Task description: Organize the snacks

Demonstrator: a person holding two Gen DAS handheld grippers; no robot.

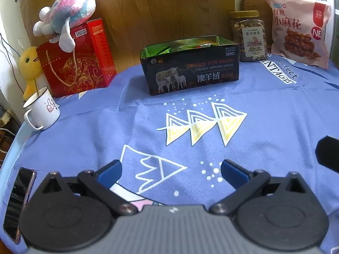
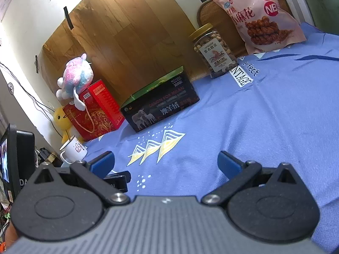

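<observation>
Left wrist view: left hand-held gripper [image 1: 171,174] wide open, empty, low over the blue cloth on the worktop [image 1: 275,110]. Open box [image 1: 190,69] lies straight ahead, well apart, long axis crosswise to the fingers; wrappers show inside. Box reads "DESIGN FOR MILAN", "3800D". Jar [image 1: 247,37] and pink bag [image 1: 297,29], marked "NB", stand beyond to its right. Right hand-held gripper [image 2: 166,165] likewise wide and empty; judged nearer jar and bag. Cloth reads "erfect".

I count one black tin [image 1: 190,69], one nut jar [image 1: 248,37], one pink snack bag [image 1: 296,29], one red box [image 1: 78,61], two plush toys [image 1: 72,14] [image 1: 28,63], one mug [image 1: 42,111] and one phone [image 1: 19,201].
</observation>
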